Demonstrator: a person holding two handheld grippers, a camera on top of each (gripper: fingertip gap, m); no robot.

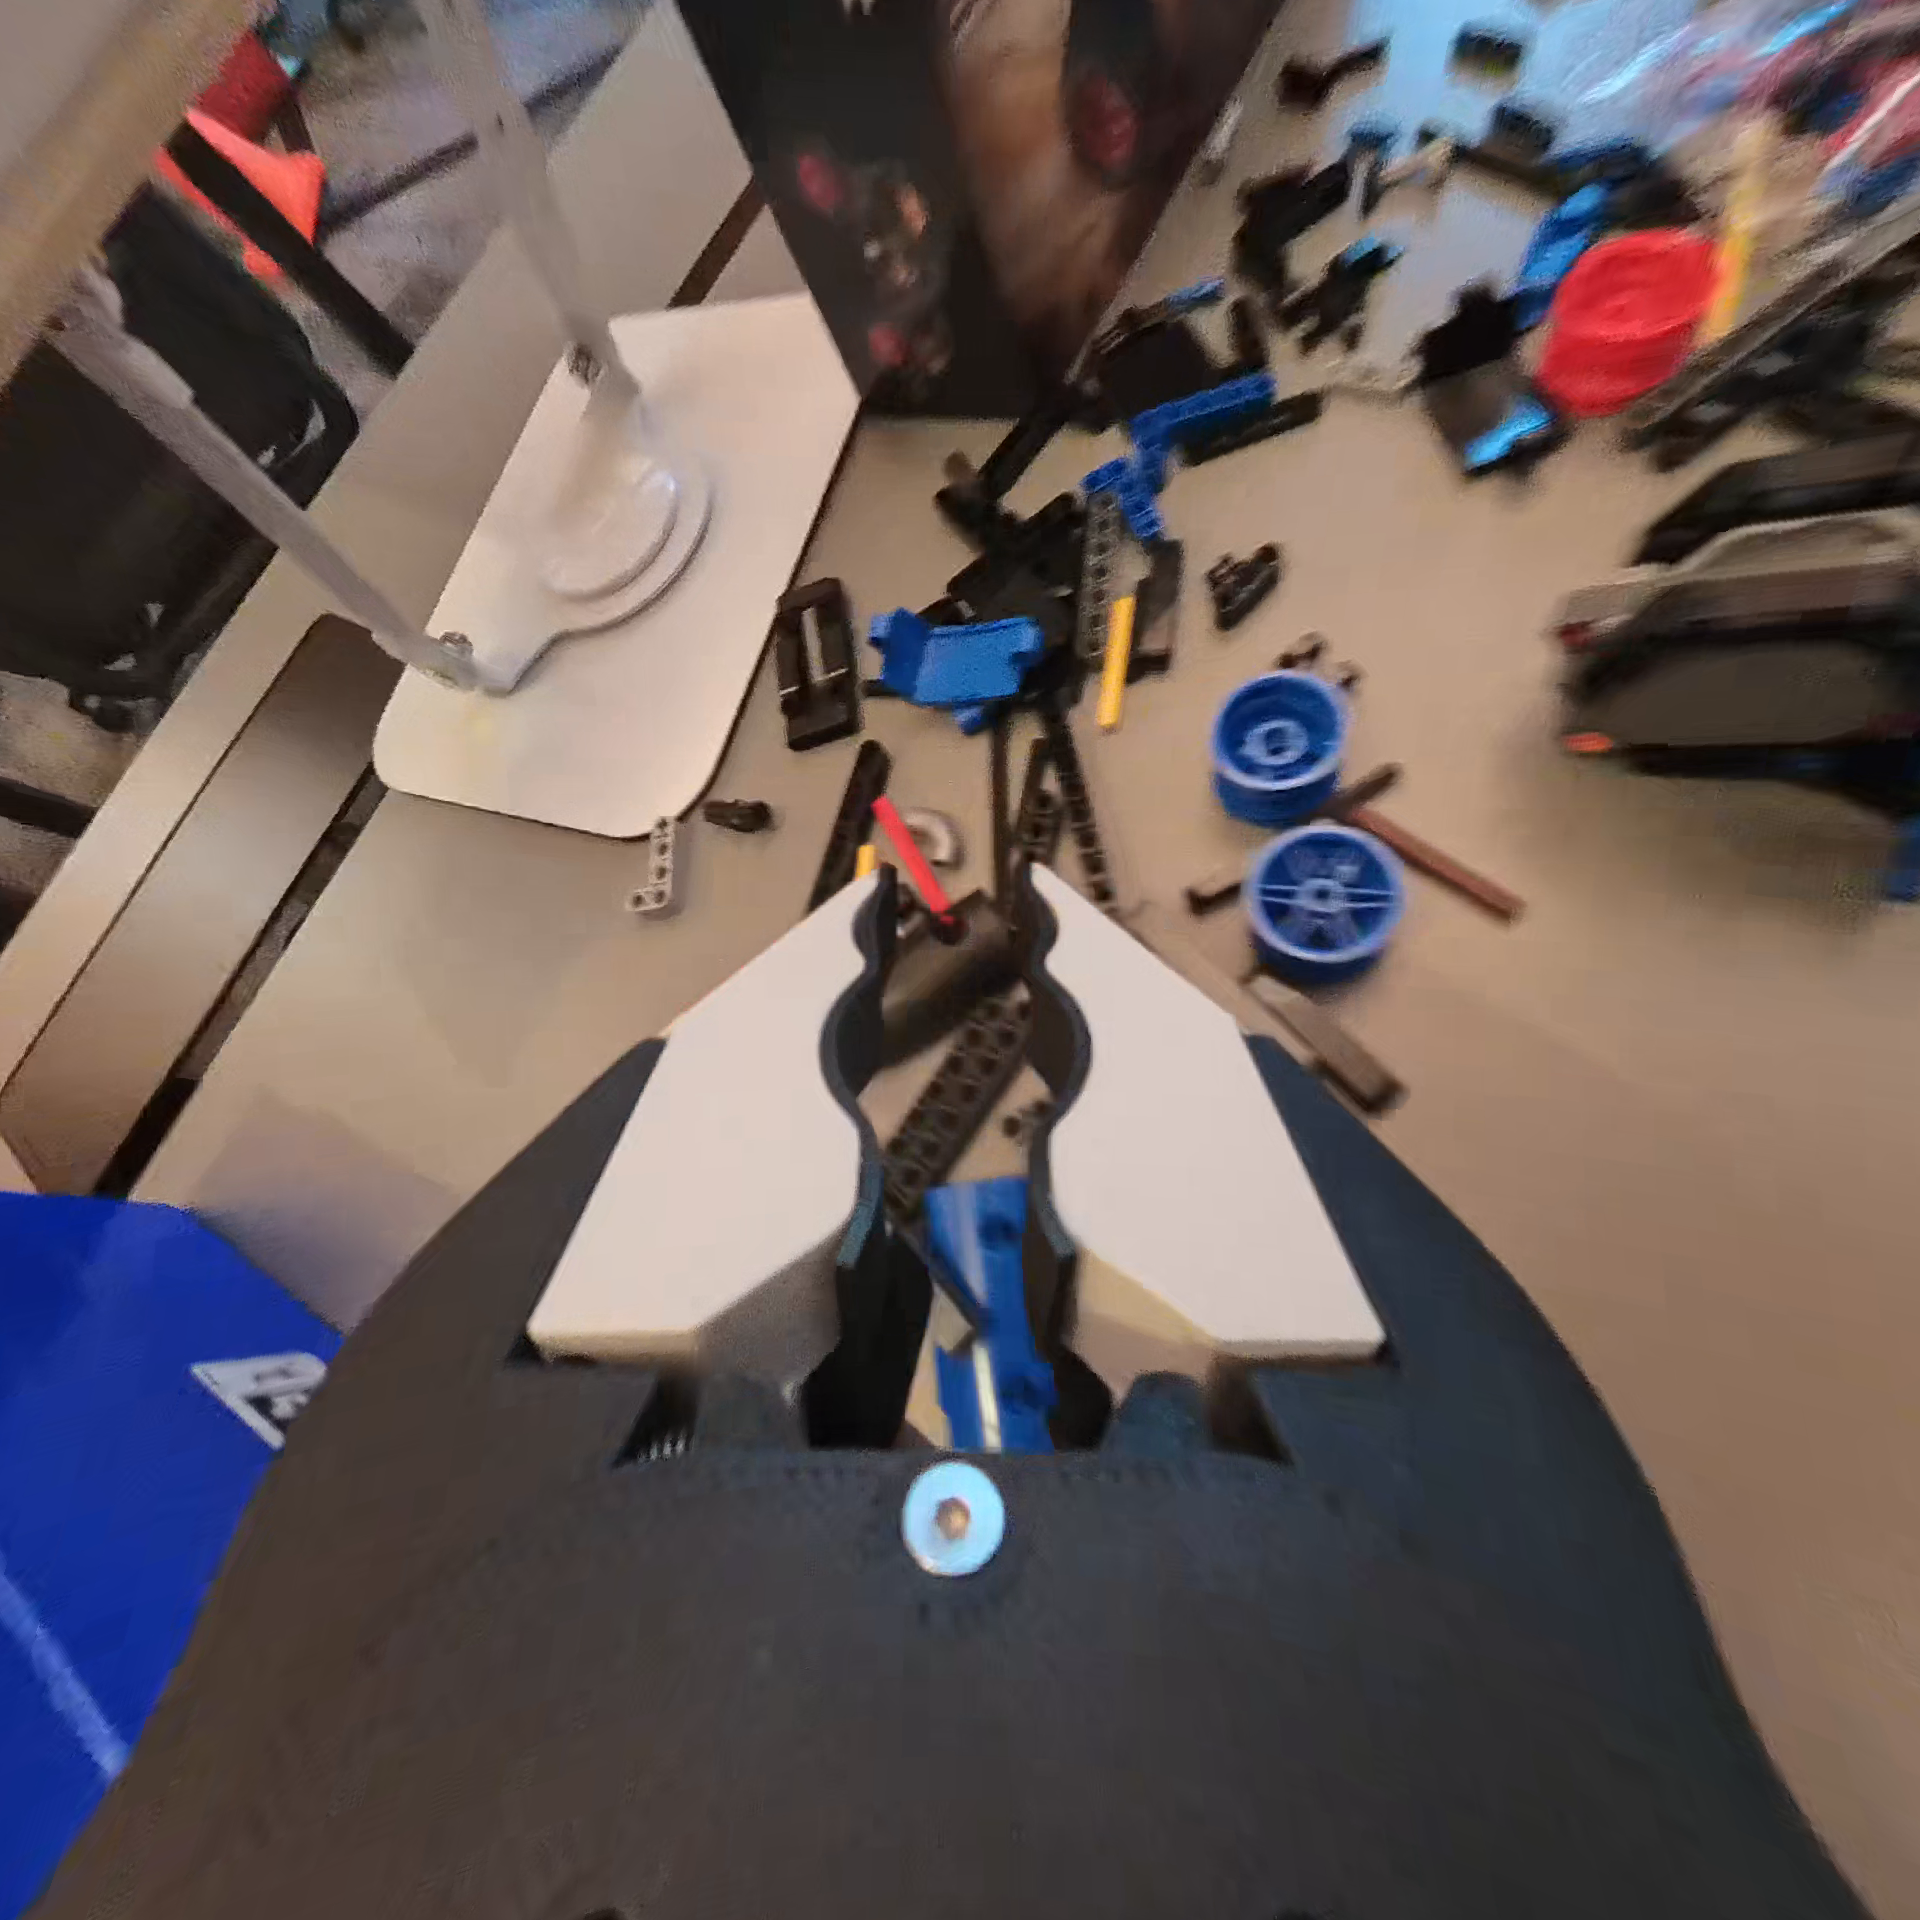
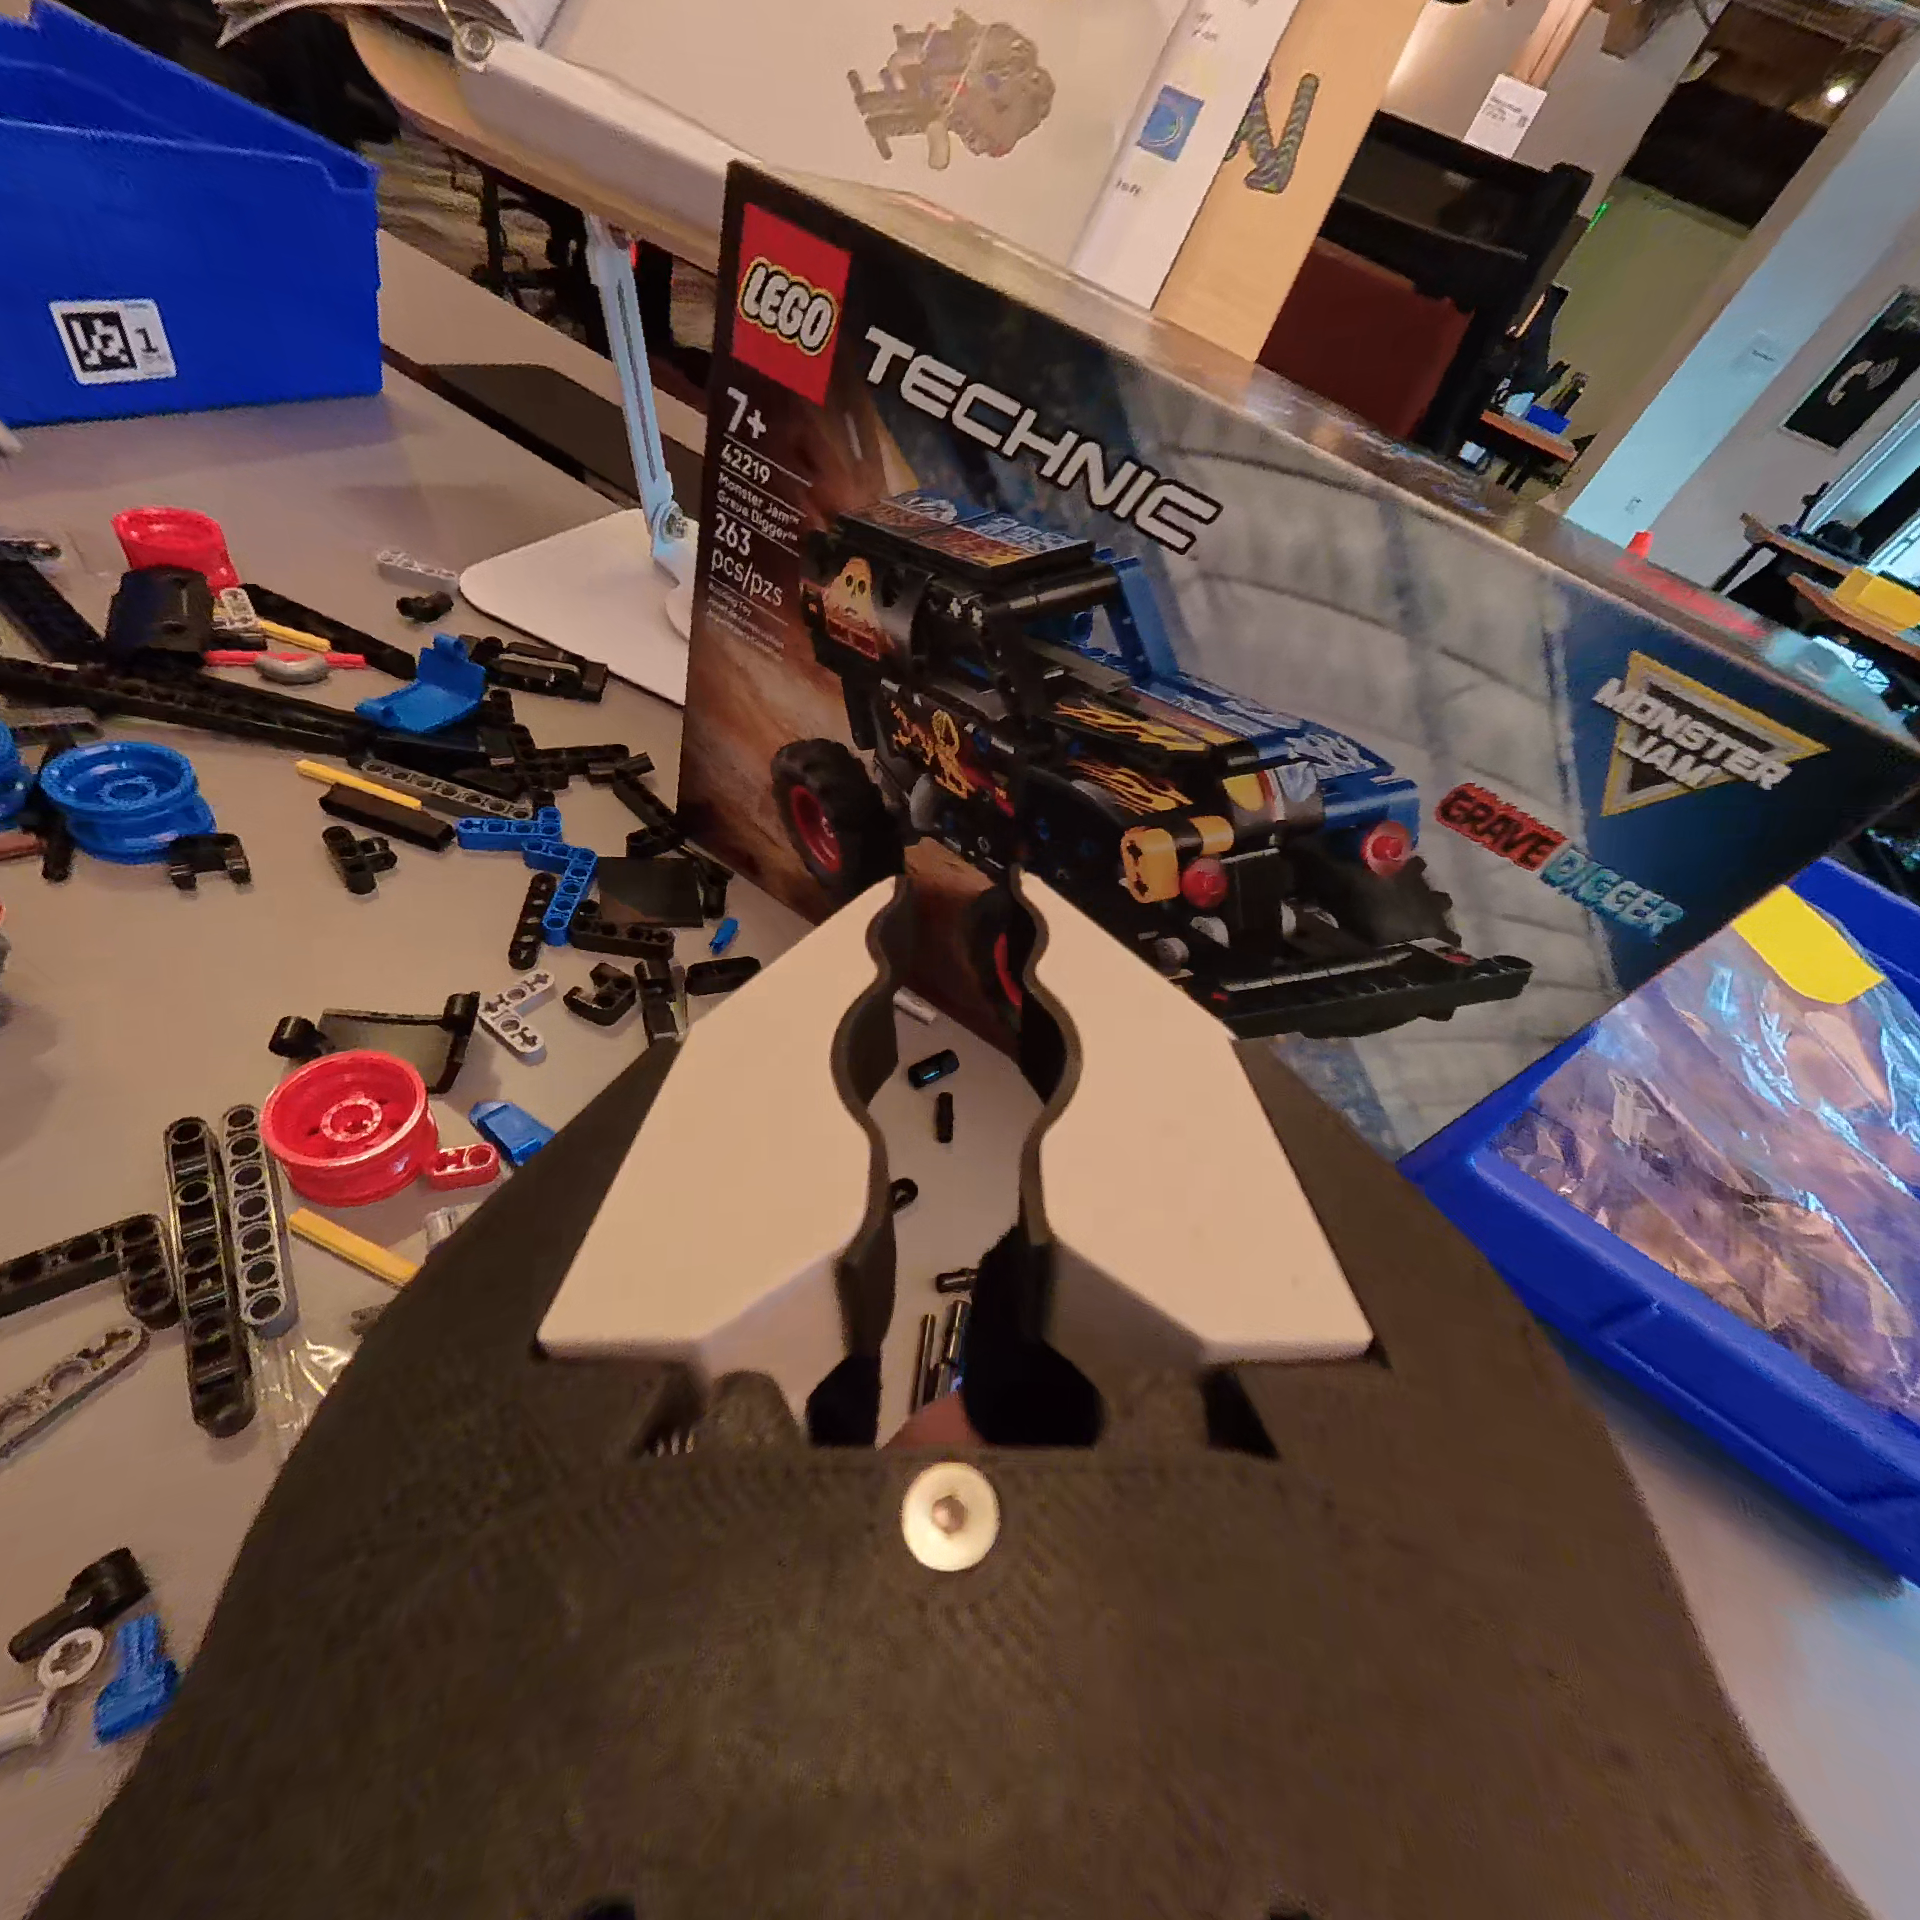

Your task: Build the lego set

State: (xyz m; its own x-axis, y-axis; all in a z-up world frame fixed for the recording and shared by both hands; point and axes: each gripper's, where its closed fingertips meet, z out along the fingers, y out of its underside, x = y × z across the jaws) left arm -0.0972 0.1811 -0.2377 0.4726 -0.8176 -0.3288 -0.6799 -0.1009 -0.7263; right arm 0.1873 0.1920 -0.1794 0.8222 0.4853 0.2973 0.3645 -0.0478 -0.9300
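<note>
Lego pieces (image 2: 353, 748), holed plastic beams and ribbed wheels, litter smooth table (image 2: 156, 987).

The left gripper (image 1: 956, 904) is built on a broad black body with a rough printed texture, flaring wide toward the camera. 2 pale grey wedge-shaped fingers (image 1: 748, 1122) are set into square notches in it. Their inner edges are lined with black wavy pads (image 1: 868, 997). A silver washer with a small screw (image 1: 952, 1519) is seen at the body's centre. The right gripper (image 2: 956, 914) is made alike: black textured body, 2 pale grey fingers (image 2: 727, 1174), black wavy pads (image 2: 862, 1039) and a white washer with a screw (image 2: 950, 1515).
</note>
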